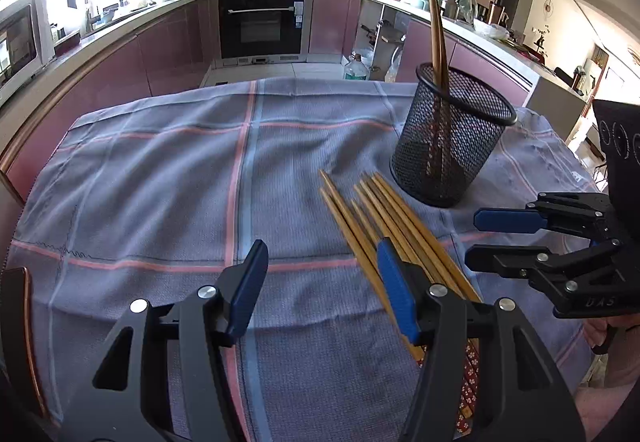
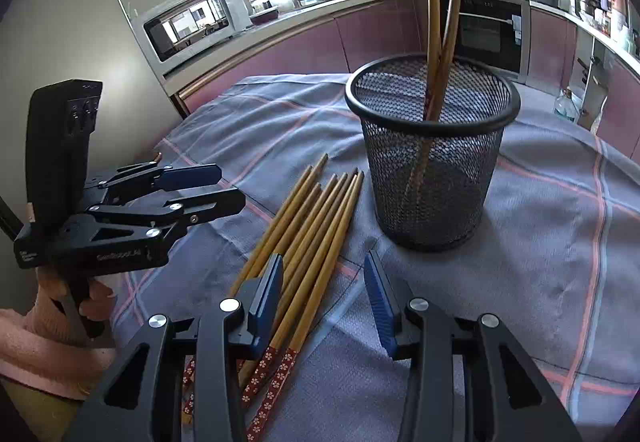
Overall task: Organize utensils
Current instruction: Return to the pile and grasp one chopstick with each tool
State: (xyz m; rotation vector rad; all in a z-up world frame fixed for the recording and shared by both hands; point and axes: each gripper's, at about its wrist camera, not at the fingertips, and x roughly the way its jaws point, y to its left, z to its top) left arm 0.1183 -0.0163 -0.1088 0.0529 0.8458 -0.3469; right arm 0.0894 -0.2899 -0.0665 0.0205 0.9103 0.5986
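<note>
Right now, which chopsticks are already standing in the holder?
The two chopsticks leaning upright inside the black mesh cup; the other chopsticks lie flat on the cloth beside it.

Loose chopsticks (image 2: 316, 226): bamboo-coloured, red flower-patterned handle ends, lying flat in a loose bundle on the bench, tips pointing far, just near-left of the holder.
Mesh holder (image 2: 432, 162): black wire cup, upright, right of the bundle.
Chopsticks in holder (image 2: 436, 22): two, standing, leaning and crossed, patterned ends down.
</note>
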